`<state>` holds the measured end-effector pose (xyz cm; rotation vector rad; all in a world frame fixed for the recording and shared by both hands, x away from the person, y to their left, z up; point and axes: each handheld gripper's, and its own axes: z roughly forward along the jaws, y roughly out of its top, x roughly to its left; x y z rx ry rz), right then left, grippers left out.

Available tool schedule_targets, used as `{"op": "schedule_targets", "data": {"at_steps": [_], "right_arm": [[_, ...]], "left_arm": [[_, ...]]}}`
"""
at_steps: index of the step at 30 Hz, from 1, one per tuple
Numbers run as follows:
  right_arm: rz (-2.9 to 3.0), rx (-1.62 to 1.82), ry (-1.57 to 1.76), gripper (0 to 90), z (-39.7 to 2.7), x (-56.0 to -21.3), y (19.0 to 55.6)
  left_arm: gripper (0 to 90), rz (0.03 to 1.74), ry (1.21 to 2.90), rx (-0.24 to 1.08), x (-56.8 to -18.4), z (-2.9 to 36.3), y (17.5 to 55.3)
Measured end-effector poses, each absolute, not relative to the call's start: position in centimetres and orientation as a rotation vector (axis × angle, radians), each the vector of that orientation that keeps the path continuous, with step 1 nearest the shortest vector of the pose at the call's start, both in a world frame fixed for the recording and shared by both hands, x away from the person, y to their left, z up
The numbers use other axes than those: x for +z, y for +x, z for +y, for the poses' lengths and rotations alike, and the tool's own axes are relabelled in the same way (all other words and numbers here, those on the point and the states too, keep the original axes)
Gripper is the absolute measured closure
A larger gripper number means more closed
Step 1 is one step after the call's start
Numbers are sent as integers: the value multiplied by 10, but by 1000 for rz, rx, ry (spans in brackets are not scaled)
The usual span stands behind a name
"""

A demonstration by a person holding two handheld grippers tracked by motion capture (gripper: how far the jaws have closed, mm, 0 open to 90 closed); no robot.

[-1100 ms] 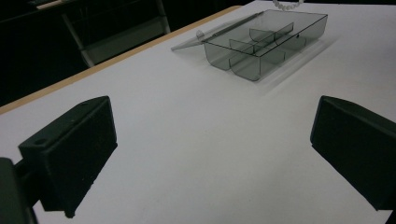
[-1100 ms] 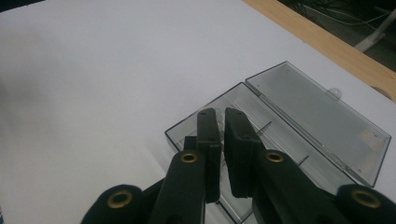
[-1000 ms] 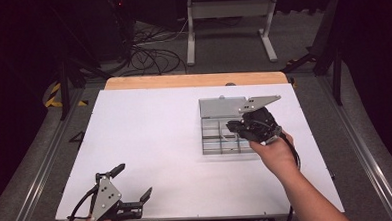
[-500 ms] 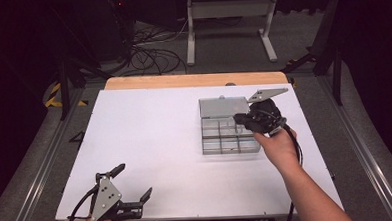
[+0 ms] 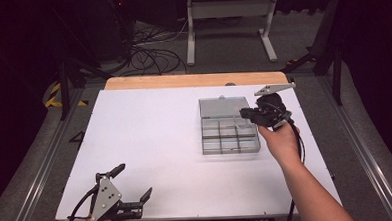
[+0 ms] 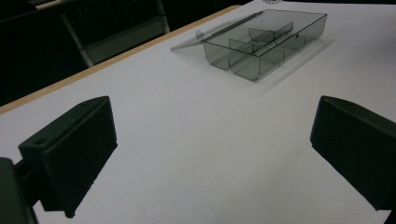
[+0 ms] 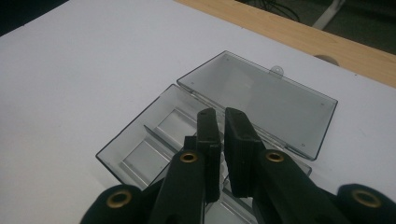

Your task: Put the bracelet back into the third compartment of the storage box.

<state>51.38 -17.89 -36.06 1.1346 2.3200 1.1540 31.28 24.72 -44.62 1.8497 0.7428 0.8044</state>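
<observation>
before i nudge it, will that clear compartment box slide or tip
The clear compartment box looks like thin, empty plastic, so probably light and apt to slide on the smooth white table. Its low, flat shape and lid lying open make tipping unlikely.

- Right claw (image 7: 223,140): the two black jaws rise from the bottom edge, nearly together, a narrow gap between them; nothing seen in the gap.
- Claw sits over a clear compartment box (image 7: 140,154); the dividers show left of the jaws.
- The box's lid (image 7: 257,100) lies open and flat on the far side, its small tab at the far edge.
- White surface (image 7: 84,70) under the box; a wooden strip (image 7: 299,39) runs along the far edge.
</observation>
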Motion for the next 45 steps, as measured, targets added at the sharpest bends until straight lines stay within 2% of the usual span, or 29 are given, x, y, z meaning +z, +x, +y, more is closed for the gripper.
{"op": "schedule_targets", "data": {"at_steps": [45], "right_arm": [[2343, 1041, 1349, 856, -185, -417, 551]], "left_arm": [[10, 750, 1856, 789, -447, 247, 313]]}}
